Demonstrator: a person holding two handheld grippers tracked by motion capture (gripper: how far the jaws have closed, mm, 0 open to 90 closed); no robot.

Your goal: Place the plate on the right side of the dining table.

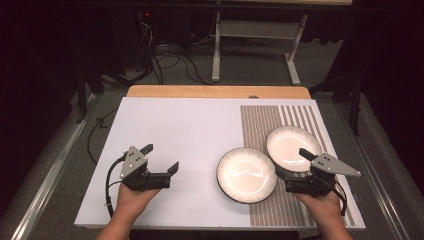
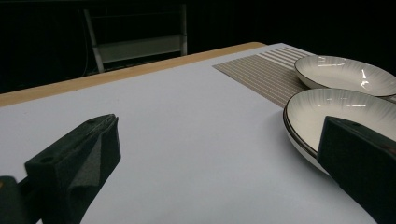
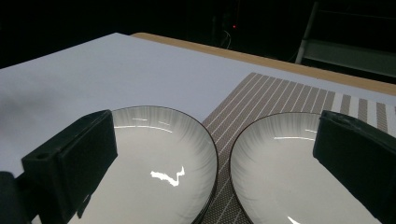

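Two plates (image 1: pixel 246 175) (image 1: pixel 292 141) touch beside striped placemat (image 1: pixel 260 125).

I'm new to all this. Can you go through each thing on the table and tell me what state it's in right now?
Left hand-held gripper: open, holding nothing, over the bare white surface.
Right hand-held gripper: open, holding nothing, beside the plates.
Near plate: upright, empty, partly on the striped mat.
Far plate: upright, empty, on the mat.
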